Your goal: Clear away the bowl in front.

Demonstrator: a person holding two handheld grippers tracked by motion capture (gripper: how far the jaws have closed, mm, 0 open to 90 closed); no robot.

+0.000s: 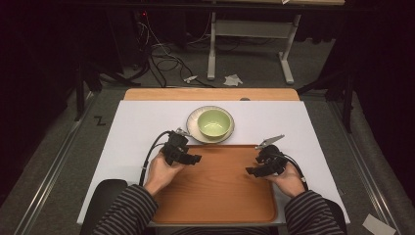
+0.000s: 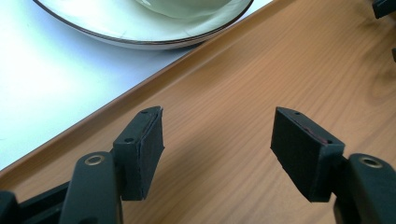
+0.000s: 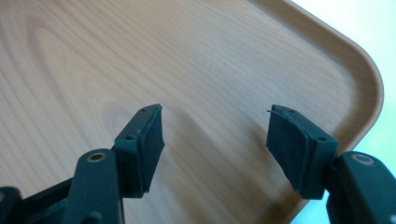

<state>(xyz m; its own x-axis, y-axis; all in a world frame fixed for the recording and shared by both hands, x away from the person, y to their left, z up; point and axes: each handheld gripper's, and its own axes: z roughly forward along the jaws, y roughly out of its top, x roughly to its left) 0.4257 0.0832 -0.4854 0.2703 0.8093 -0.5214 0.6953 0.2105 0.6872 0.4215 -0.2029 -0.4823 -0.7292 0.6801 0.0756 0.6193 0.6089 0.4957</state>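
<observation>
A wooden tray (image 1: 215, 191) lies at the near edge of the table. Beyond its far rim a pale green bowl (image 1: 214, 123) sits on a dark-rimmed plate (image 1: 193, 124). My left gripper (image 1: 195, 158) hovers over the tray's left part, and my right gripper (image 1: 251, 171) over its right part, the two pointing toward each other. In the left gripper view the jaws stand wide apart over bare wood (image 2: 243, 93), with the plate (image 2: 116, 28) just past the tray's rim. The right gripper (image 3: 214, 128) is likewise open, with nothing between its fingers, near a rounded tray corner (image 3: 369, 88).
A white sheet (image 1: 142, 127) covers the table under the tray and plate. A strip of wooden tabletop (image 1: 210, 94) shows at the far edge. Cables (image 1: 166, 61) and a desk frame (image 1: 249, 44) stand on the floor behind. Striped sleeves (image 1: 127, 210) come in from below.
</observation>
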